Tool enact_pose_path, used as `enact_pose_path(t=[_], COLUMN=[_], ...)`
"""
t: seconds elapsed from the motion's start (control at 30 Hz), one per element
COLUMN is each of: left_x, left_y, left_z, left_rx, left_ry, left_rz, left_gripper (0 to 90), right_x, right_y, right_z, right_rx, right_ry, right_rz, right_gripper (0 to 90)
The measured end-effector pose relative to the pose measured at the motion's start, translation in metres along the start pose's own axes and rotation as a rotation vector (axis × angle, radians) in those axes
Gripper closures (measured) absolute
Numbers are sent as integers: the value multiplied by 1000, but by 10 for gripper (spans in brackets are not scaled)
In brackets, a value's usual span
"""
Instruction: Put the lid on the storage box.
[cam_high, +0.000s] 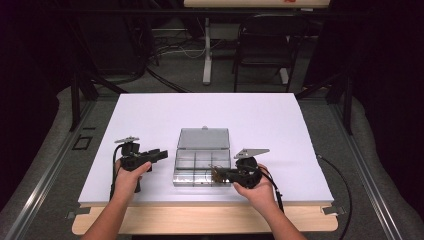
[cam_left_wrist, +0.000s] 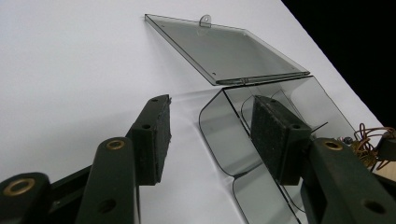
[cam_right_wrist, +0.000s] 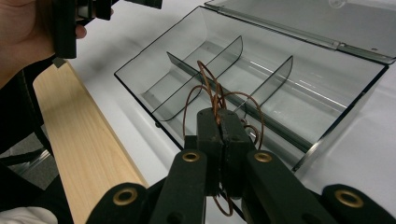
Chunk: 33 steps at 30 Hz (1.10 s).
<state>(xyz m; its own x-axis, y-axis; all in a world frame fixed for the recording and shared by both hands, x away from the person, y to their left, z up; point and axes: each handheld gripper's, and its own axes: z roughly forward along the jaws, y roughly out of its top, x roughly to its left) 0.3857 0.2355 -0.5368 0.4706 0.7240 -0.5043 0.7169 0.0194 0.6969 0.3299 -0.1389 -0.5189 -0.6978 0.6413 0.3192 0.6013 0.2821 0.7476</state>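
We are reading no brand, label or writing anywhere. Our right gripper (cam_right_wrist: 219, 122) is clamping a tangle of thin copper wire loops (cam_right_wrist: 211, 95) at the near wall of the open clear divider box (cam_high: 202, 167), which is sitting mid-table; the loops' lower end is running out of frame. From above, the wire (cam_high: 218, 173) is blurring into a brown smudge. Our left gripper (cam_left_wrist: 210, 128) is idling beside the box with jaws apart, one pad (cam_left_wrist: 275, 135) hiding part of a wall.
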Motion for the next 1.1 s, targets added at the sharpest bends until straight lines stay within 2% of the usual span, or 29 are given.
enact_pose_path(t=[0.17,0.37,0.77,1.1], left_x=[0,0,0,0], left_y=[0,0,0,0], left_z=[0,0,0,1], left_rx=[0,0,0,2], left_ry=[-2,-2,-2,0], left_rz=[0,0,3,2], left_gripper=[480,480,480,480], right_x=[-3,-12,-13,-13], right_y=[-1,-4,-6,-9], right_z=[1,3,12,18], right_rx=[10,11,46,75], right_ry=[12,2,-58,-62], right_rz=[18,73,41,33], right_gripper=[891,891,890,890])
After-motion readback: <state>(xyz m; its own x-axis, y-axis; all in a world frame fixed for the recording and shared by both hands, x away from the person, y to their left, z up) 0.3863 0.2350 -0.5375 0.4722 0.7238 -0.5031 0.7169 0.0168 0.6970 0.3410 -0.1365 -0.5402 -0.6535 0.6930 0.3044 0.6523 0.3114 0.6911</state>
